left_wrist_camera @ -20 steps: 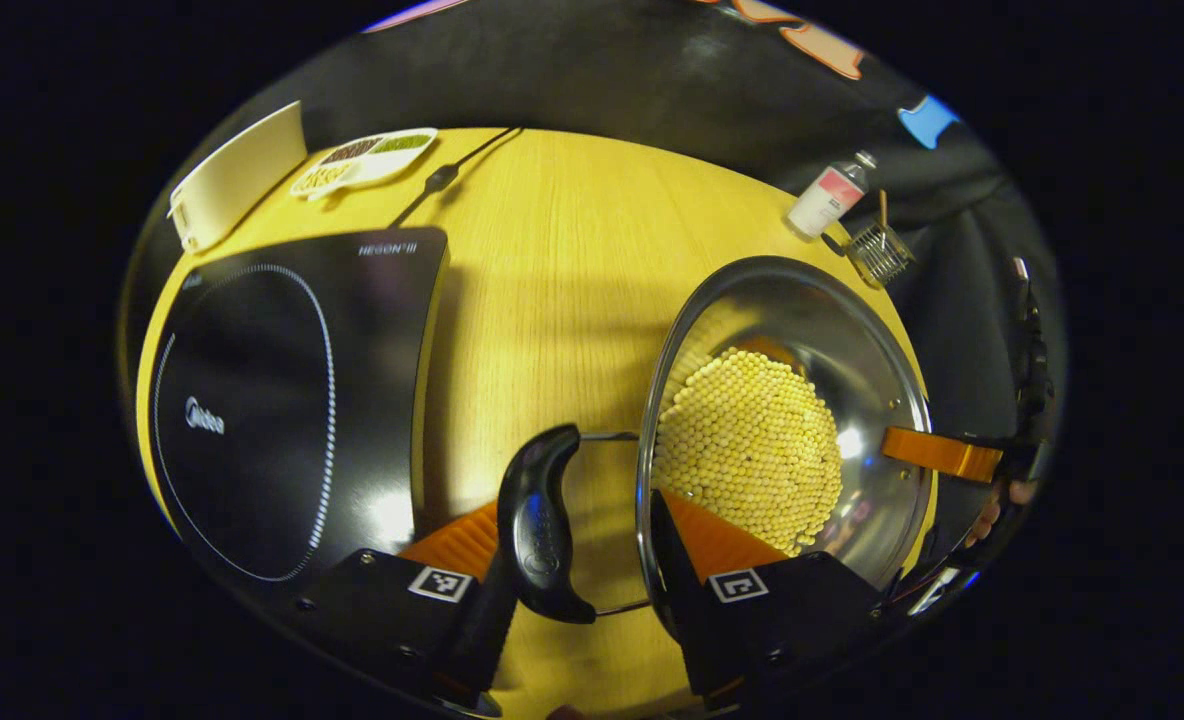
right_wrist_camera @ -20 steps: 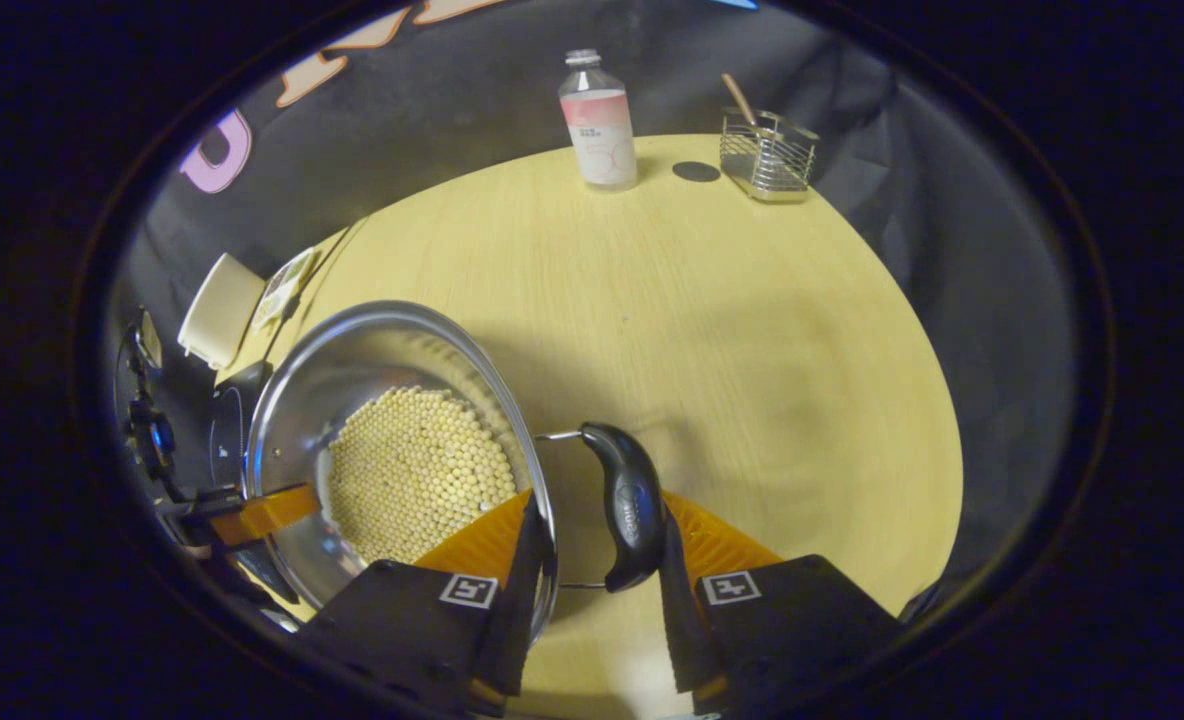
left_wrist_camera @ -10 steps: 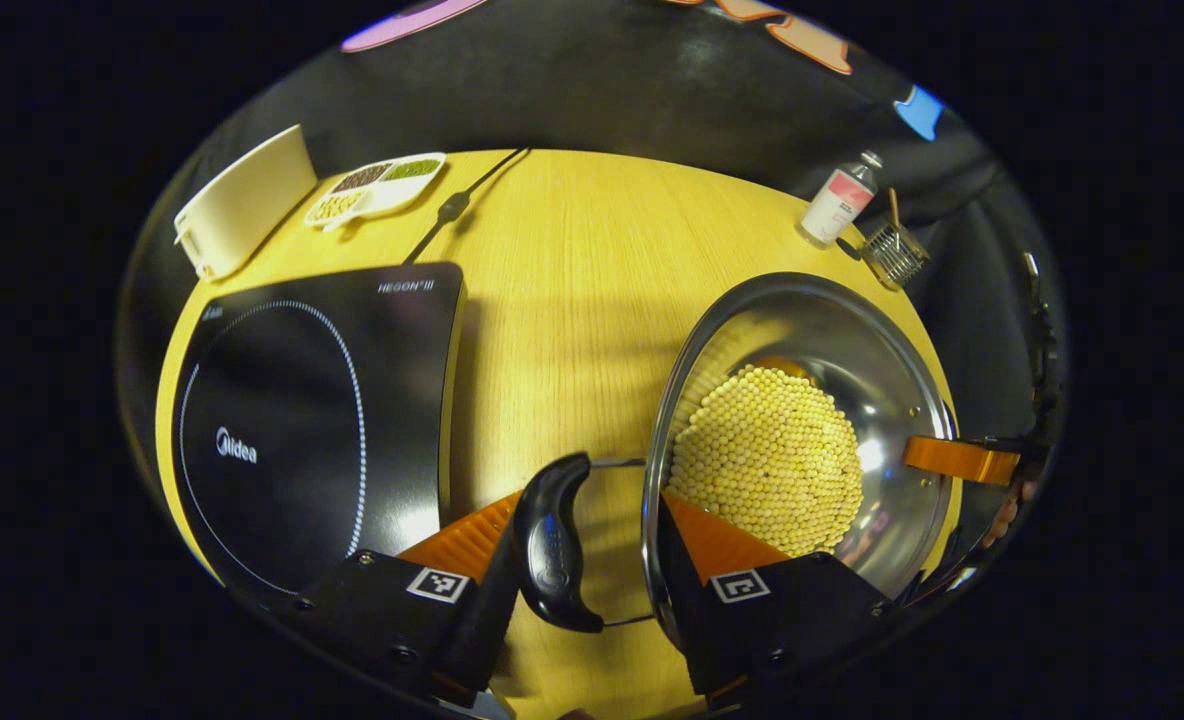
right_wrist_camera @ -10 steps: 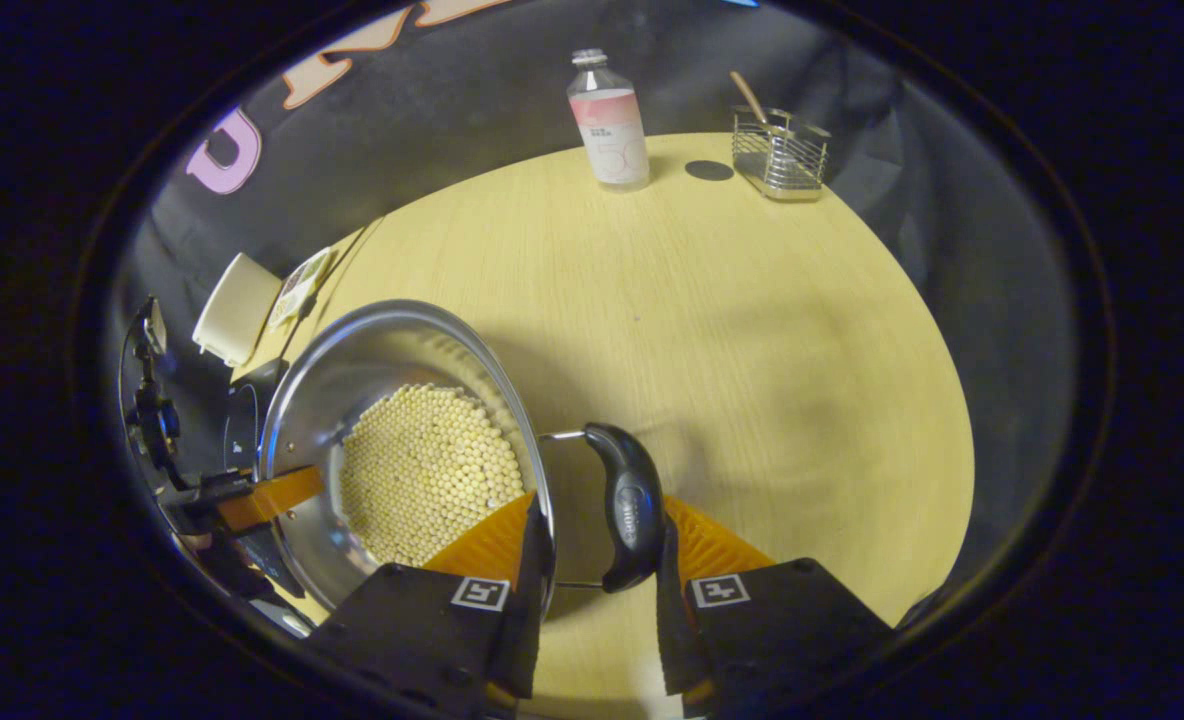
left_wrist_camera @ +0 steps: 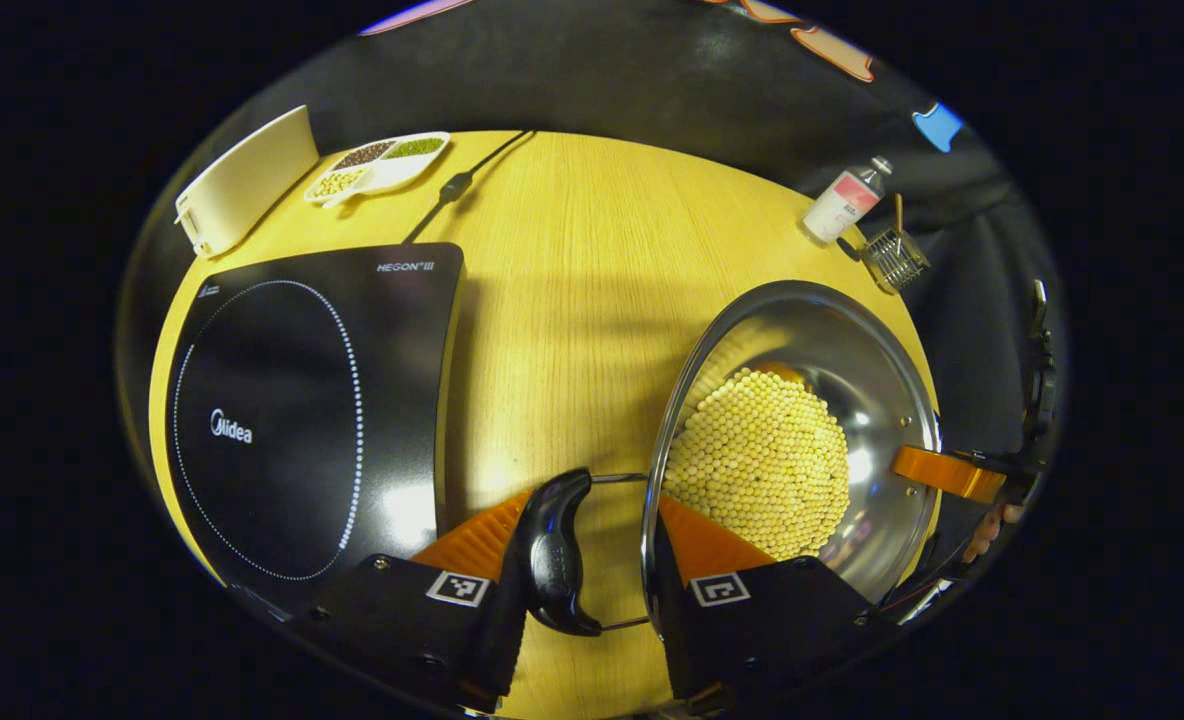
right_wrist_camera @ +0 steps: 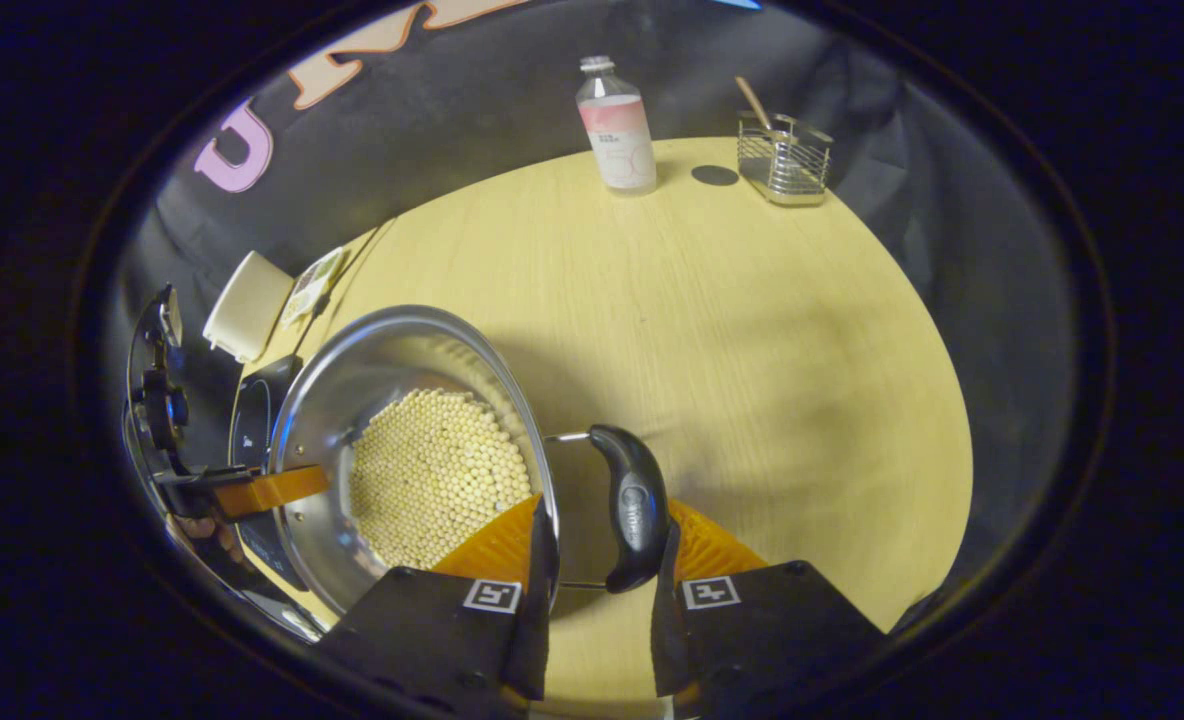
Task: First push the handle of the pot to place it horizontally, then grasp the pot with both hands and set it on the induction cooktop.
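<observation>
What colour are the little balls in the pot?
The balls in the pot are pale yellow, best seen in the left gripper view.

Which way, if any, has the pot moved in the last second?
No clear move. In the left gripper view the pot keeps about the same gap to the cooktop. In the right gripper view its gap to the bottle is unchanged.
</observation>
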